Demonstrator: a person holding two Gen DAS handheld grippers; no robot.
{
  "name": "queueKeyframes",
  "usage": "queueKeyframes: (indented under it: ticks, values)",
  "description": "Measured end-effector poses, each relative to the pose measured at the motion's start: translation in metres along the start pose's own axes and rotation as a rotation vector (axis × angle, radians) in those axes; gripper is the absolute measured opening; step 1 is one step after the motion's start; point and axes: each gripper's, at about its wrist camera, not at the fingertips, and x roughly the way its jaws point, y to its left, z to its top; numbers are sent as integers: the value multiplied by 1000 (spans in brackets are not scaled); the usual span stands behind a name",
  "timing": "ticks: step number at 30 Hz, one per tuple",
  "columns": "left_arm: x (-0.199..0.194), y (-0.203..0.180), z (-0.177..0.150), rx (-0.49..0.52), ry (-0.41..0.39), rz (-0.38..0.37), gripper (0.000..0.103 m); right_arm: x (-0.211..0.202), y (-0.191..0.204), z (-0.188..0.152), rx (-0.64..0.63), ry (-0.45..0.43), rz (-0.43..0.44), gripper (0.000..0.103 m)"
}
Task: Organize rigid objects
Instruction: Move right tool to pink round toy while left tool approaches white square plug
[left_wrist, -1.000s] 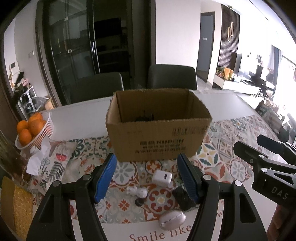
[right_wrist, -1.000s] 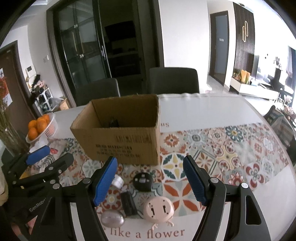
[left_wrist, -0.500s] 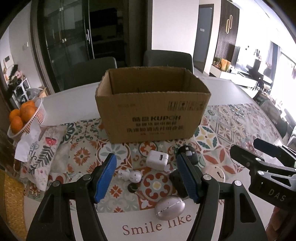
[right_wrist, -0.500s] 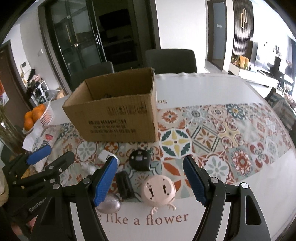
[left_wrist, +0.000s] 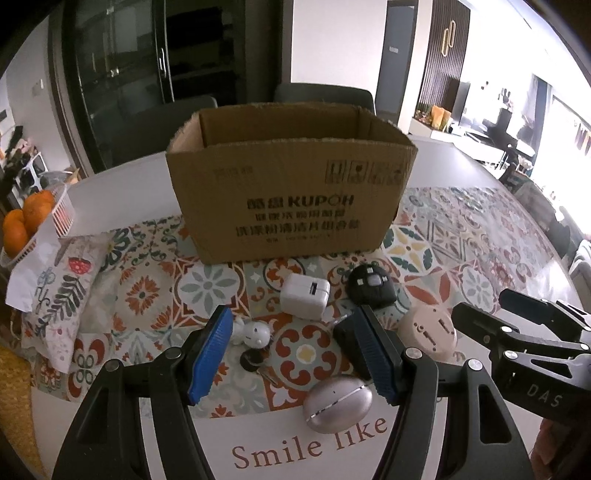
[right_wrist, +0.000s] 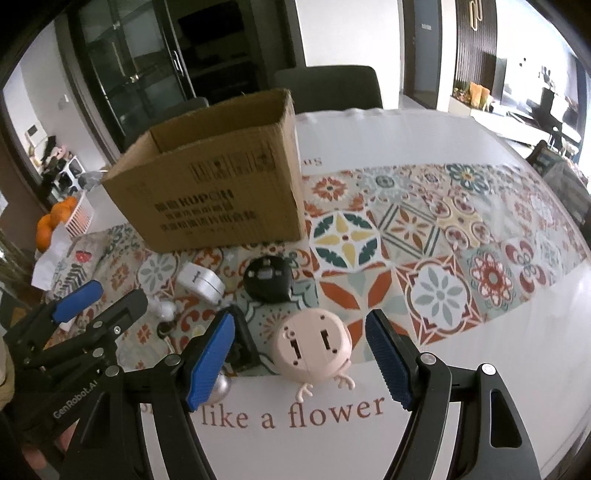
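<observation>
The left gripper (left_wrist: 295, 354) has its blue-padded fingers (left_wrist: 210, 354) spread wide and holds nothing; between them, on the patterned table runner (left_wrist: 147, 291), lie a small white figurine (left_wrist: 255, 334) and a dark round piece (left_wrist: 252, 359) just in front of it. A black rectangular object (left_wrist: 345, 338) sits against the inner side of the right-hand pad, though whether they touch cannot be told. A silver oval case (left_wrist: 337, 404) rests on the bare white tabletop (left_wrist: 258, 435) near that pad's base. Beyond the fingertips are a white charger cube (left_wrist: 304, 295) and a black rounded device (left_wrist: 371, 286), side by side.

The right gripper (right_wrist: 301, 360) is likewise wide open and empty. A pink round toy (right_wrist: 310, 345) with small arms lies between its pads, touching neither, at the runner's near edge. The black rectangular object (right_wrist: 242, 341) is just beside the left-hand pad, with the silver case (right_wrist: 221, 387) partly hidden behind that pad.

Farther back, an open cardboard box (left_wrist: 291, 199) stands upright on the runner, just behind the charger and the black device. Off to the left sit a folded patterned cloth (left_wrist: 62, 291) and a white basket of oranges (left_wrist: 29, 221). Dark chairs (left_wrist: 325, 98) stand behind the tabletop.
</observation>
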Motion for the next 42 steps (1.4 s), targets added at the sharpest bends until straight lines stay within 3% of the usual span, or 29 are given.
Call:
queueKeyframes:
  ticks: [23,42]
  values:
    - [55,3,-1,58,41,-39,67,59,-10,-26,127,143,-15,78]
    - [94,0,5,108,76,-76,67,84,-11,-32,148,168,-45,79]
